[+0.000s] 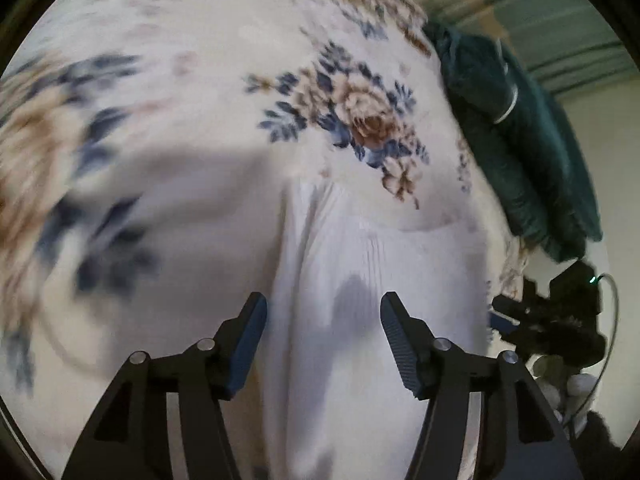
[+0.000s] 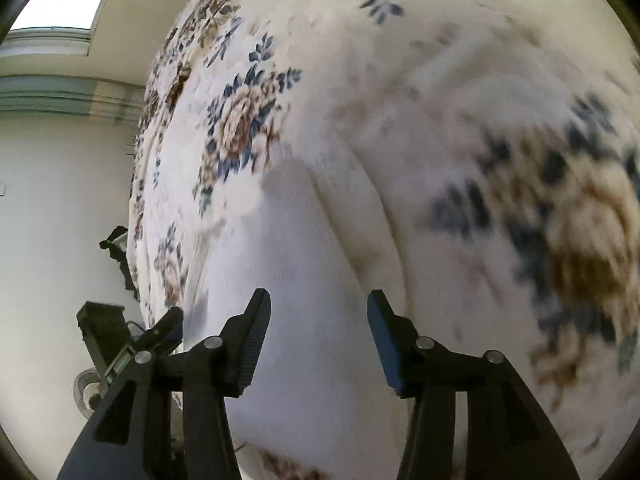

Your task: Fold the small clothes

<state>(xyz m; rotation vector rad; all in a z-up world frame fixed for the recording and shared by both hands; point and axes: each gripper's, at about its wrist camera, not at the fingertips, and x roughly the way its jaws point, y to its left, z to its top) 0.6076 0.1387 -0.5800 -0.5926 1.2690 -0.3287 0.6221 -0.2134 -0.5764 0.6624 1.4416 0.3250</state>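
Both the left gripper (image 1: 323, 318) and the right gripper (image 2: 318, 316) hover with fingers apart, empty, over the white ribbed garment (image 1: 360, 280) lying near the floral bedspread's (image 1: 200, 80) edge; best pinch matching corners before lifting evenly

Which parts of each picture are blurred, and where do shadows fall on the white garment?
Left wrist view: the floral bedsheet is smeared at the left edge and sharper near the centre; a soft grey shadow lies on the white garment between the open left gripper. Right wrist view: the sheet's right side is strongly blurred, and only a faint shadow shows at the garment's left edge beside the open right gripper.
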